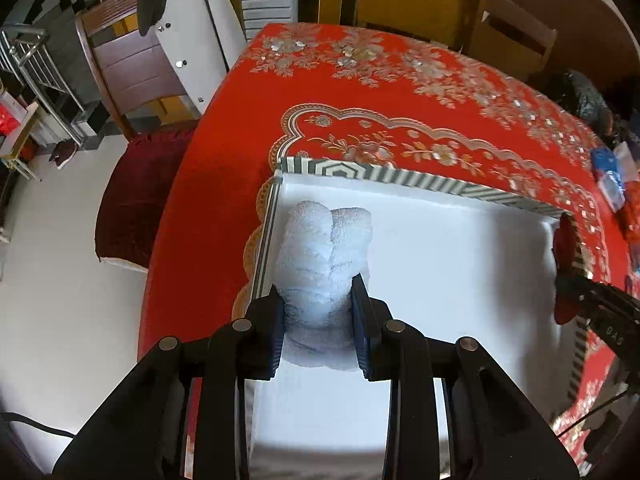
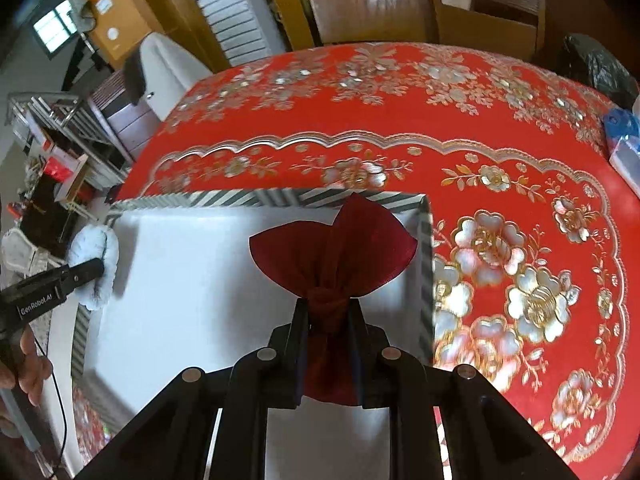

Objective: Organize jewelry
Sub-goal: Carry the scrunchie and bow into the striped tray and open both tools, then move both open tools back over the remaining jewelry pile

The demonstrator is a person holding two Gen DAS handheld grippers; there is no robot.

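Red pouch (image 2: pixel 332 264) bottom hidden behind jaws; blue packet (image 2: pixel 624 140) cut by frame edge.

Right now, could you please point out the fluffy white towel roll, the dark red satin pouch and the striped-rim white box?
Fluffy white towel roll (image 1: pixel 326 256): left wrist view, mid-body.
Dark red satin pouch (image 2: pixel 332 252): right wrist view, flared top.
Striped-rim white box (image 2: pixel 248 199): right wrist view, far rim.

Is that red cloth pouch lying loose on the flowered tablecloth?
No, the red pouch is pinched at its tied neck by the right gripper, over the white inside of the striped box.
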